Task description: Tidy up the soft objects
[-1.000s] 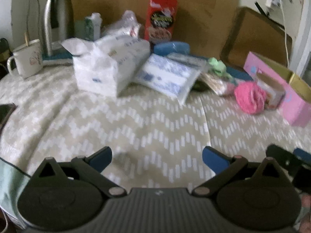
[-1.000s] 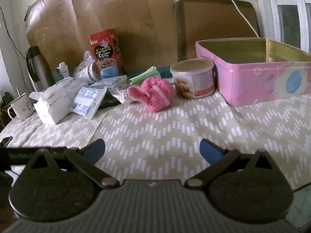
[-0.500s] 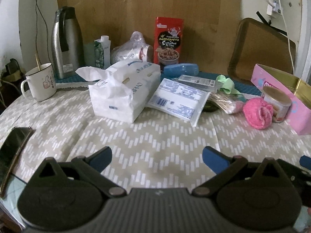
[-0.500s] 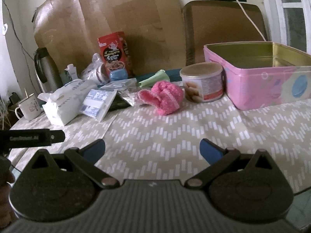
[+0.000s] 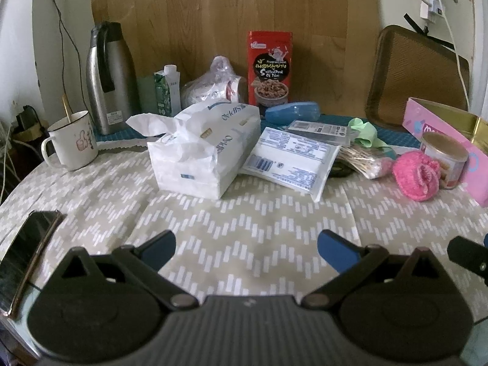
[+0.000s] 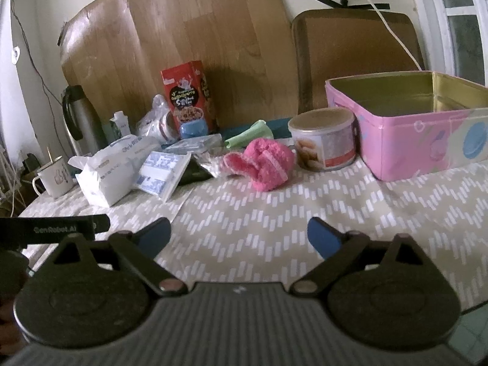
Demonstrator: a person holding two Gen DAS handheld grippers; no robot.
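A pink fuzzy sock (image 5: 416, 175) (image 6: 262, 166) lies on the patterned tablecloth beside a round tin (image 6: 323, 138). A white tissue pack (image 5: 198, 149) (image 6: 113, 170) and a flat white-and-blue pack (image 5: 289, 158) (image 6: 161, 174) lie left of it. A green cloth (image 5: 364, 131) (image 6: 248, 134) lies behind. An open pink tin box (image 6: 421, 125) stands at the right. My left gripper (image 5: 245, 248) and right gripper (image 6: 239, 238) are both open and empty, low over the near cloth, well short of all objects.
A mug (image 5: 73, 143), steel flask (image 5: 106, 76), carton (image 5: 167, 93), red box (image 5: 268, 67), blue case (image 5: 291, 111) and bag of cotton swabs (image 5: 363, 161) crowd the back. A phone (image 5: 24, 253) lies at the near left edge. A chair back (image 6: 353, 61) stands behind.
Both grippers have pulled back and risen slightly, so the objects look farther off. The left view has steadied from a tilt. Both stay open; nothing on the table moved.
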